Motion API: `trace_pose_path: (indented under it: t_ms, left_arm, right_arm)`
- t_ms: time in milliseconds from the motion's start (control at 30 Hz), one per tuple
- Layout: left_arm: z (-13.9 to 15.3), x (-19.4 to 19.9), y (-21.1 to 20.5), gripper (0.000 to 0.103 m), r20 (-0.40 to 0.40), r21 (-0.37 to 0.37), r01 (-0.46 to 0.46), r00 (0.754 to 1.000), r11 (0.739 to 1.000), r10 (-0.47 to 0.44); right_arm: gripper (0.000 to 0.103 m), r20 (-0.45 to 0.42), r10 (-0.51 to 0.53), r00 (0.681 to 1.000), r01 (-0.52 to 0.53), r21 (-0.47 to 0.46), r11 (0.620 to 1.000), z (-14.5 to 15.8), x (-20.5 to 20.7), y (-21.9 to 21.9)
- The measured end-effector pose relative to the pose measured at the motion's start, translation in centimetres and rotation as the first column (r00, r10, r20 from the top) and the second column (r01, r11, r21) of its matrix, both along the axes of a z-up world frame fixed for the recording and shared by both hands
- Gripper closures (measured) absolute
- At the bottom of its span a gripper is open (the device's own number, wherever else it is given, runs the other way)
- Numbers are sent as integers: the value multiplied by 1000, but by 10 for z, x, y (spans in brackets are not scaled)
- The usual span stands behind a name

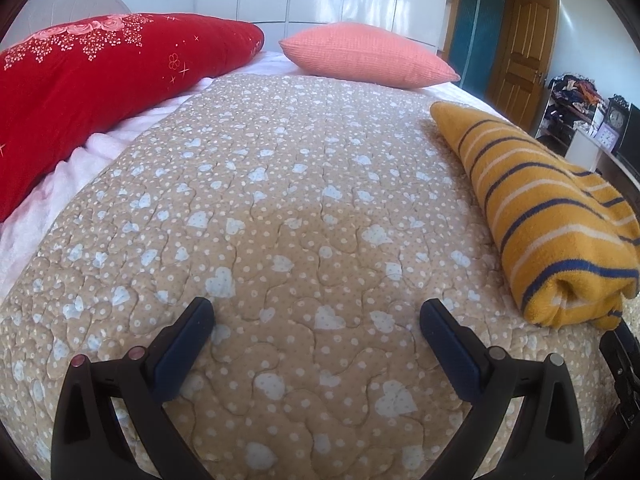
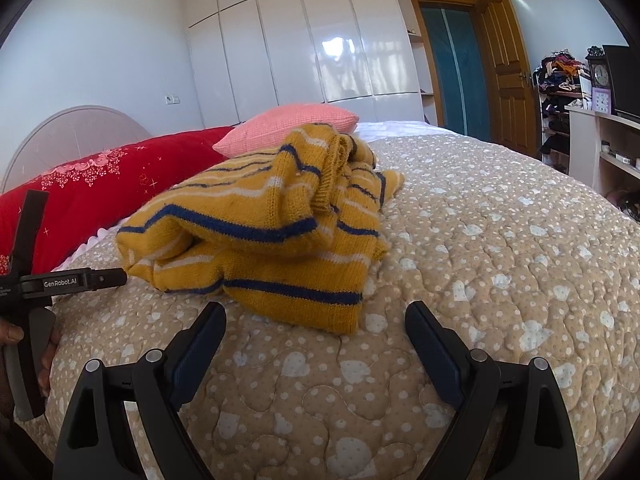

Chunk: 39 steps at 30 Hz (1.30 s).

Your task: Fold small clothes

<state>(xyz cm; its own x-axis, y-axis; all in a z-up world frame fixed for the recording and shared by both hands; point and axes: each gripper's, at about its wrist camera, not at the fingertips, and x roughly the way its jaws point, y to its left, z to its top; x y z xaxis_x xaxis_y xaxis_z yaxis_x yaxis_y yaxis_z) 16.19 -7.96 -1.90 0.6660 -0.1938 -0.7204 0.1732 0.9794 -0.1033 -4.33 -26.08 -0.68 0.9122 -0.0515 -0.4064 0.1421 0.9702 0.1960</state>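
Note:
A mustard-yellow knitted sweater (image 2: 272, 232) with blue and white stripes lies bunched and partly folded on the beige heart-print quilt (image 2: 500, 260). In the left wrist view the same sweater (image 1: 548, 216) sits at the right. My right gripper (image 2: 316, 318) is open just in front of the sweater's near hem, with nothing between its fingers. My left gripper (image 1: 318, 312) is open over bare quilt (image 1: 280, 200), to the left of the sweater. The left gripper's body (image 2: 60, 280) shows at the left edge of the right wrist view, held by a hand (image 2: 12, 336).
A red floral pillow (image 1: 100, 88) and a pink pillow (image 1: 368, 54) lie at the head of the bed. White wardrobes (image 2: 320, 40) and a wooden door (image 2: 504, 68) stand behind. A shelf with clothes and clocks (image 2: 580, 80) is at the right.

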Motion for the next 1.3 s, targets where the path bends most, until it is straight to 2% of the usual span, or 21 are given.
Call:
trace_pose_path:
  t_ms: [200, 267, 367, 500, 700, 800, 867, 1000, 1067, 1167, 1233, 1300]
  left_arm:
    - [-3, 8, -21, 0, -40, 155, -16, 999, 988, 22]
    - [-2, 7, -25, 0, -33, 184, -20, 999, 983, 26]
    - [-2, 5, -22, 0, -21, 166, -19, 1000, 986, 23]
    - [-2, 5, -11, 0, -30, 94, -7, 999, 996, 10]
    - [2, 0, -8, 0, -27, 70, 13, 1000, 997, -11]
    - [13, -6, 0, 0, -52, 9, 33, 998, 999, -33]
    - [29, -15, 10, 0, -41, -84, 70, 996, 994, -73]
    - [59, -19, 21, 0, 25, -171, 135, 991, 976, -133]
    - [73, -8, 23, 0, 40, -234, 168, 986, 957, -164]
    - [82, 24, 17, 0, -13, -364, 182, 980, 913, -200]
    - [81, 52, 2, 0, -61, -443, 205, 964, 872, -258]
    - [74, 73, -18, 0, -102, -473, 220, 948, 853, -301]
  right_arm:
    - [10, 11, -8, 1000, 8, -31, 999, -5, -6, 5]
    - [10, 12, -11, 1000, 11, -36, 999, -6, -8, 6]
    - [10, 11, -14, 1000, 14, -43, 999, -7, -7, 8]
    - [9, -2, -26, 1000, 26, -70, 997, -6, -6, 13]
    - [9, -57, -34, 998, 28, -99, 995, -4, -1, 20]
    - [10, -135, -28, 991, 15, -93, 996, 11, 1, 17]
    - [10, -109, -26, 994, 24, -19, 1000, 25, -10, 1]
    - [9, -56, -71, 996, 77, 104, 992, 55, -19, -43]
    - [7, -38, -72, 997, 79, 211, 974, 66, -7, -69]
    - [5, -50, -3, 999, 22, 371, 928, 68, 34, -98]
    - [5, -102, 27, 994, 15, 392, 920, 61, 70, -109]
    - [5, -145, 2, 989, 54, 380, 924, 53, 101, -114]
